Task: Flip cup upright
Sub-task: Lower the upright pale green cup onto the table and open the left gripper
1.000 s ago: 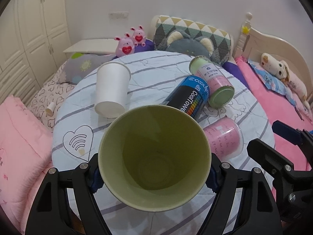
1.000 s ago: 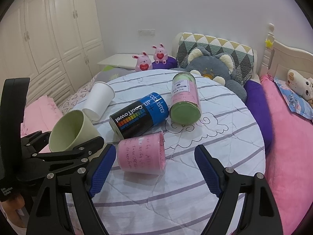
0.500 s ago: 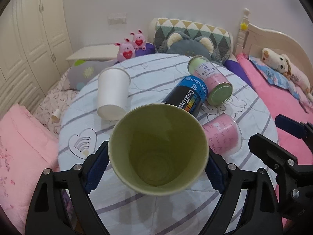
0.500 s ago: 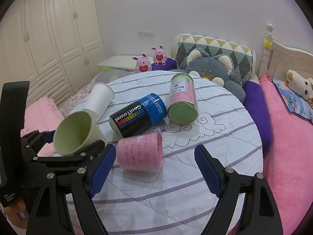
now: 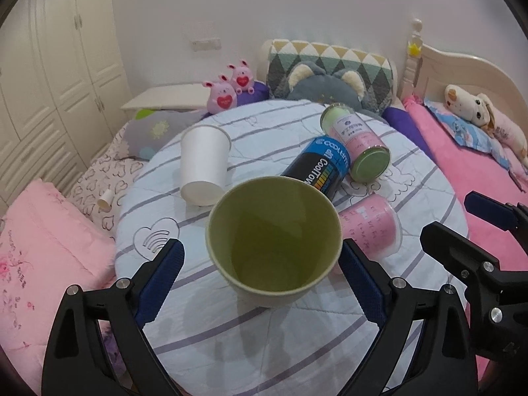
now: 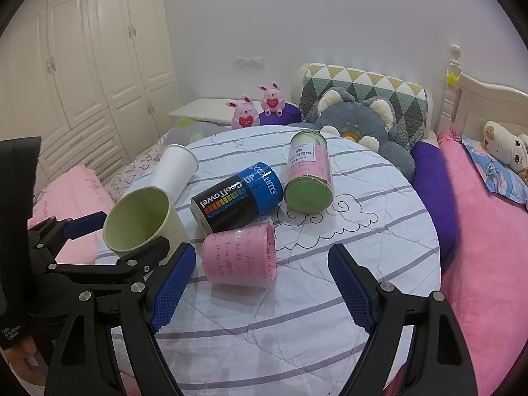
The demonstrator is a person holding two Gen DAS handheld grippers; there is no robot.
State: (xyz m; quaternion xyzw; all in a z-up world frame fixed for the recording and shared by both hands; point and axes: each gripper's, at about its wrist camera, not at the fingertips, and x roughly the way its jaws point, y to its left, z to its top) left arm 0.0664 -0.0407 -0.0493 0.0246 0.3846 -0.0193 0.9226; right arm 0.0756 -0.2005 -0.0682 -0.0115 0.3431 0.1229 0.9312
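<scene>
A green cup (image 5: pixel 274 241) stands mouth-up on the round quilted table (image 5: pixel 264 336), leaning a little. It also shows in the right wrist view (image 6: pixel 140 219). My left gripper (image 5: pixel 262 277) is open, its blue pads apart from the cup's sides. A white paper cup (image 5: pixel 204 165) stands upside down behind it. A pink cup (image 6: pixel 242 257) lies on its side. My right gripper (image 6: pixel 257 285) is open and empty, just in front of the pink cup.
A blue-black CoolTowel can (image 6: pixel 239 196) and a pink-green can (image 6: pixel 308 176) lie on their sides mid-table. Soft toys (image 6: pixel 359 122) and pillows sit behind; a pink bed (image 6: pixel 478 231) is on the right; wardrobes (image 6: pixel 82 66) are on the left.
My left gripper has opened and pulled back from the green cup, which now rests on the table. The right gripper has barely moved.
</scene>
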